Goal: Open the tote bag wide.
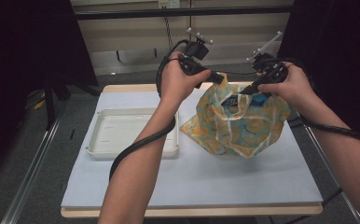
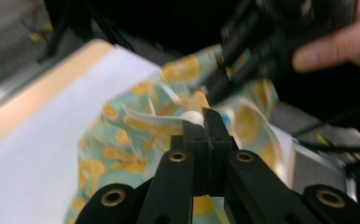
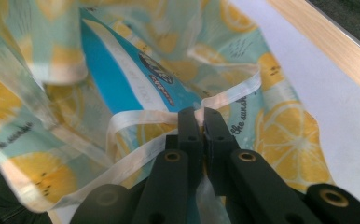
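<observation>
A white tray [image 1: 122, 133] is seen on the near left of the table [image 1: 215, 186], just beside a bag [image 1: 236, 123] with lemon prints. The bag is held up at its top. The left gripper [image 1: 222, 80] is pinched shut on the bag's pale edge. The right gripper [image 1: 243, 91] is pinched shut on a pale strap [image 3: 225, 97]. A blue packet [image 3: 122, 79] is seen inside the bag.

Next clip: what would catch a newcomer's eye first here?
The lemon-print bag at the table's right of centre, held open at its rim by the left gripper and right gripper, both clamped on fabric. A blue packet sits inside; a white tray lies left of it.
</observation>
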